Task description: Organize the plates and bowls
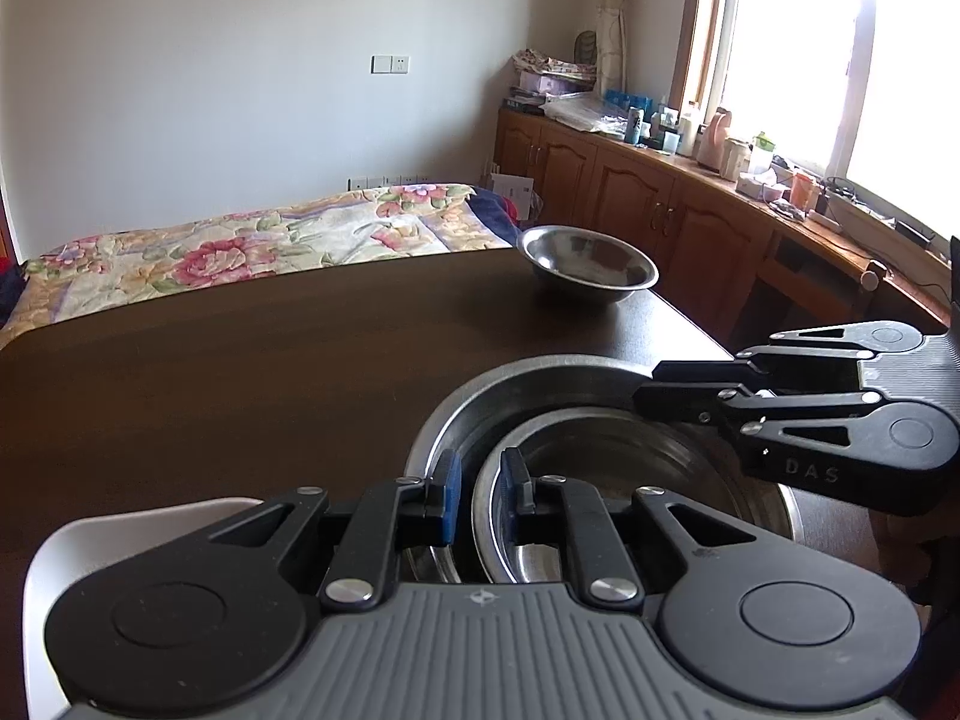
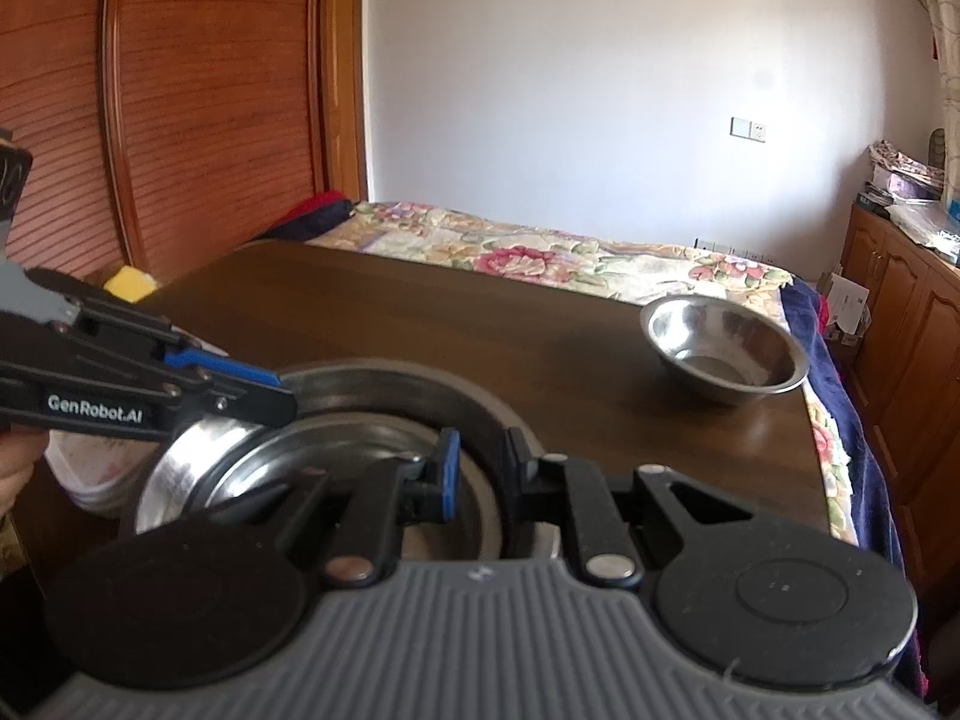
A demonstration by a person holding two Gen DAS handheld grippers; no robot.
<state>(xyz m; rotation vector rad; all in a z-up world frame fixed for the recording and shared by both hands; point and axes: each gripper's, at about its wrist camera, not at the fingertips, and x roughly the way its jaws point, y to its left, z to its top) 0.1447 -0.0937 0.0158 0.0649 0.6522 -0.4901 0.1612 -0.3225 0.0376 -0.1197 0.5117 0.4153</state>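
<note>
On the near table edge, left gripper (image 1: 480,495) and right gripper (image 2: 483,468) each part-open, straddling inner bowl (image 1: 630,480) rim inside big basin (image 1: 480,408); uneven squeeze could tip it. Spare bowl (image 1: 588,264) sits far

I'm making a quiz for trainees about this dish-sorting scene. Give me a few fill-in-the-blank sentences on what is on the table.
1. The smaller steel bowl sits ___ the larger steel bowl.
2. Counting the lone bowl at the far corner, ___ steel bowls stand on the table.
3. The bed cover behind the table has a ___ print.

Missing words: inside; three; floral.
</note>
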